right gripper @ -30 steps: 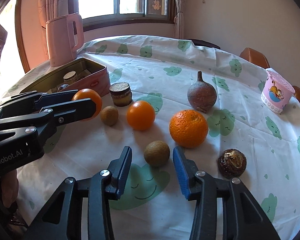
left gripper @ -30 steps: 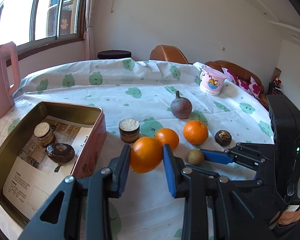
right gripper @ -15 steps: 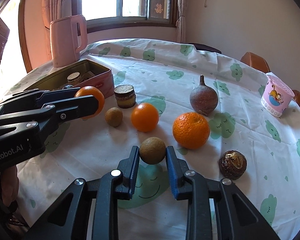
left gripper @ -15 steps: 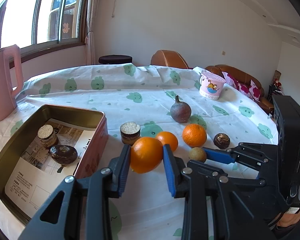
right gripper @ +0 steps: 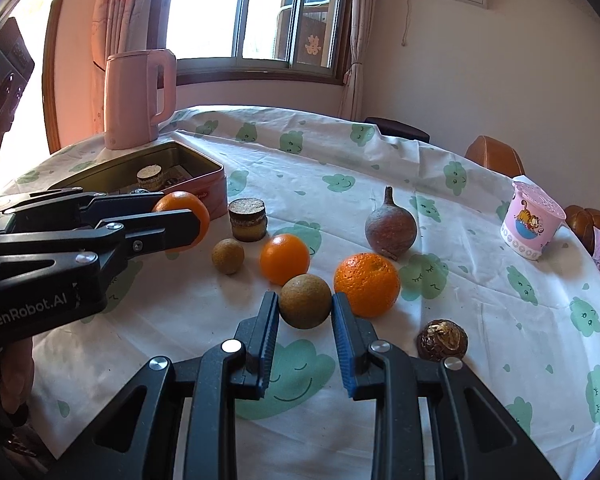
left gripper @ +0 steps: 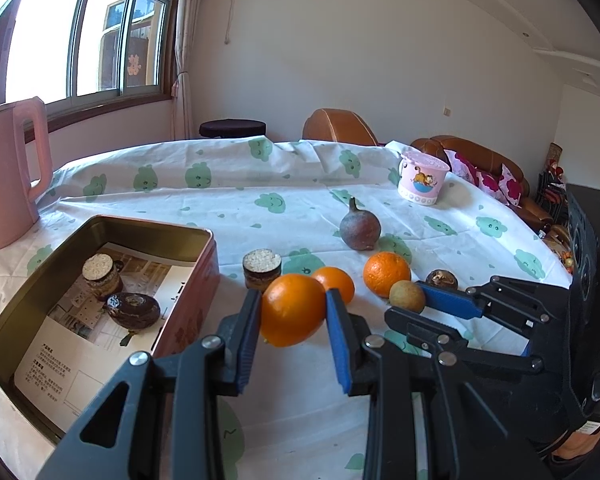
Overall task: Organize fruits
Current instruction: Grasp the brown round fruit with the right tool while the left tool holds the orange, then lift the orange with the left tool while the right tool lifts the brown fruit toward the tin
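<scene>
Orange (left gripper: 292,310) clamped in left gripper (left gripper: 290,312), above cloth at 3 o'clock of tin (left gripper: 204,280) | right gripper (right gripper: 305,306) angled down, just closed on brown fruit (right gripper: 305,301) | "GenRobot.AI" on left gripper

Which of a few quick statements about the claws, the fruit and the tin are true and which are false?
1. The left claw grips an orange. True.
2. The right claw is wide open over bare cloth. False: it is shut on a brown round fruit.
3. The tin holds two items. True.
4. The pink kettle lies on its side. False: it stands upright.
5. The pink cup is inside the tin. False: it stands on the tablecloth, far from it.
</scene>
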The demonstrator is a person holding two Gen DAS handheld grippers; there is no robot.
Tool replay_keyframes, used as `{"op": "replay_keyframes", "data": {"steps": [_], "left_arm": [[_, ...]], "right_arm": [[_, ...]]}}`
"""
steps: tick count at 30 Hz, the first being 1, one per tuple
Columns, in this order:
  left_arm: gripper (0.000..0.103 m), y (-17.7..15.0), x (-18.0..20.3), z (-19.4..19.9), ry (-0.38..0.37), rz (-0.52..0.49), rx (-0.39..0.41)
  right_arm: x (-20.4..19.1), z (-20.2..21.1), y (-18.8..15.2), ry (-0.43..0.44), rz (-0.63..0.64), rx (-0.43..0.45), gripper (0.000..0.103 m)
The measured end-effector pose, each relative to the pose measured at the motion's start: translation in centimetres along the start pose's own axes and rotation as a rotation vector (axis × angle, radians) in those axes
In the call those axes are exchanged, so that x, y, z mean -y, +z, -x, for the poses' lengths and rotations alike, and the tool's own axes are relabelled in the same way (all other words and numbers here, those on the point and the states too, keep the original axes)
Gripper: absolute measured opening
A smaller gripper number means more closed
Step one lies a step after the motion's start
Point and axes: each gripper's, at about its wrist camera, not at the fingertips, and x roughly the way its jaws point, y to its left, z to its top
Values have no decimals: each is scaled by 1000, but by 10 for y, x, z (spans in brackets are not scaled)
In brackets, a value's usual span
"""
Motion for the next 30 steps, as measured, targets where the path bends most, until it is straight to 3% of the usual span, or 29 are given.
{"op": "replay_keyframes", "data": {"steps": [30], "left_arm": [[34, -4, 6, 14, 36, -26, 77]], "right_arm": [[2, 22, -3, -7, -24, 131, 29]]}}
